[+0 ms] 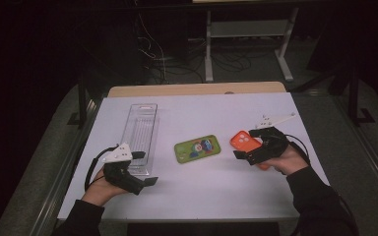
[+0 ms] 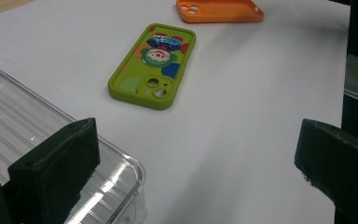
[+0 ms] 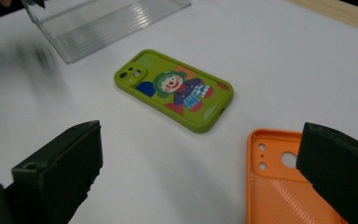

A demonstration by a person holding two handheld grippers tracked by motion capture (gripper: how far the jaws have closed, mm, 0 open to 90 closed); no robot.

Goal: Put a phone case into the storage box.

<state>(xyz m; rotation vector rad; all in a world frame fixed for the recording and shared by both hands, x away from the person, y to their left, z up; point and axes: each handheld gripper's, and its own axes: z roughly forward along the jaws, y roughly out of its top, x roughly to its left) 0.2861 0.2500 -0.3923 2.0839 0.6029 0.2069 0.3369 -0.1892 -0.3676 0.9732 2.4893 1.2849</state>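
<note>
A: What is sitting closest to the person?

B: The left claw is hovering at the near left of the white bench, its jaws standing wide apart with nothing between them. One jaw is hanging over the near end of the clear tray, and I cannot tell whether it is touching.

A: And on the other side?

B: The right claw is sitting a little farther in, also spread wide and gripping nothing. It is hovering right over the orange phone case, which is lying with its hollow side up; in the right gripper view that case is lying just beside the right-hand jaw.

A: What is lying between them?

B: The green phone case with a clown picture is lying flat in the middle of the bench, near the orange one and not touching it.

A: Farther back?

B: The tray is stretching away toward the far edge.
</note>
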